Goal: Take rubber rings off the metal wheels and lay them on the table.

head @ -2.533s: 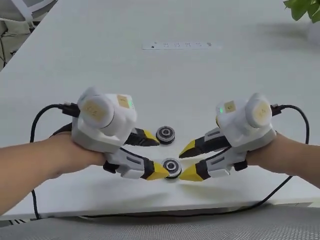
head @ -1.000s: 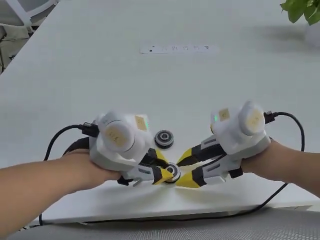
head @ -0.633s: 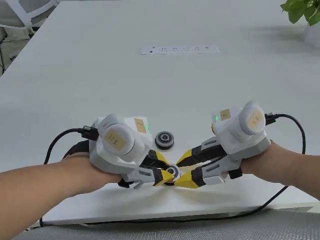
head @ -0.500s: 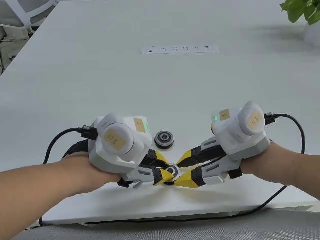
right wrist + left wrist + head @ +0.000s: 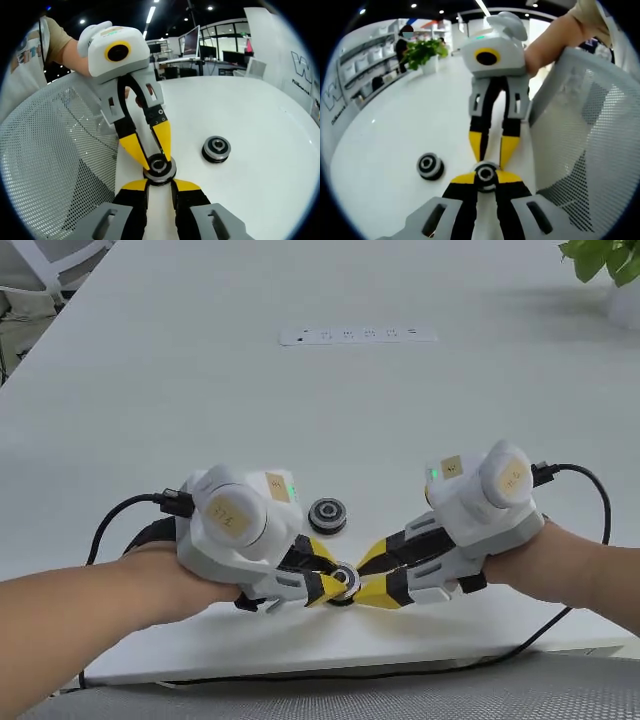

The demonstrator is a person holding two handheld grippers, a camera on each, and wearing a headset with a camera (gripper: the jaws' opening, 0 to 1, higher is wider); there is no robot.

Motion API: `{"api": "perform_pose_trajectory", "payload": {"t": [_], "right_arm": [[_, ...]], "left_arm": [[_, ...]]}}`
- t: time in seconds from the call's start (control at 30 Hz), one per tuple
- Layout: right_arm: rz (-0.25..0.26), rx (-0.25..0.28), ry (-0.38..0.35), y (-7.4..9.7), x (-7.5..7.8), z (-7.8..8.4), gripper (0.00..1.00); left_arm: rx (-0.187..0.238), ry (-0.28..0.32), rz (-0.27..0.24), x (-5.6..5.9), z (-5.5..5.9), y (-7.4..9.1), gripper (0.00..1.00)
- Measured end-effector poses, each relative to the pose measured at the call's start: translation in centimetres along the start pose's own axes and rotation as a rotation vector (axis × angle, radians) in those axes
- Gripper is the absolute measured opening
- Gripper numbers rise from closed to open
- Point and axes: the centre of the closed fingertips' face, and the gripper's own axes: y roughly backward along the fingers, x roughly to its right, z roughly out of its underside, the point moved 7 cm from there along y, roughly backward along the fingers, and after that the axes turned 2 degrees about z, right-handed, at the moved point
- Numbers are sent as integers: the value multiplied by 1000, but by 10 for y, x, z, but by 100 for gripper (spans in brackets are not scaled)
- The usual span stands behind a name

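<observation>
Where the action is: near edge of the white table (image 5: 300,420), just past the grey mesh chair (image 5: 55,170).
Near wheel (image 5: 343,580): metal, silver hub, dark outer band. It sits at the table edge, between both sets of yellow tips.
Left gripper (image 5: 486,177): jaws clenched on the near wheel, one yellow tip on each side of it.
Right gripper (image 5: 161,181): comes in nose to nose from the other side. Its jaws are pinched down on the same wheel's rim. Can't tell whether they bite rubber or metal.
Gripper labels: tan stickers (image 5: 232,515) on the white bodies, print too small to read. A green LED is lit on each body.
Cables: a black lead (image 5: 110,525) runs off the back of each gripper.
Far wheel (image 5: 327,513): lies flat on the table just beyond the grippers, touched by neither. Its black rubber ring (image 5: 205,152) is still on.
Power strip (image 5: 358,335): white, across mid-table, well beyond the wheels. No legible marking.
Plant (image 5: 600,258): green leaves at the far right corner of the table.
Room text: a large "W" (image 5: 302,64) on the wall in both gripper views. The rest of the word is cut off.
Background: a monitor (image 5: 190,40) stands beyond the table's end.
</observation>
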Motion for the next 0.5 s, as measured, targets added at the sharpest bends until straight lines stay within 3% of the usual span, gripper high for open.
{"api": "perform_pose_trajectory", "payload": {"t": [0.5], "right_arm": [[11, -18, -21, 2, 2, 3, 6]], "left_arm": [[-2, -11, 0, 0, 0, 0, 13]]}}
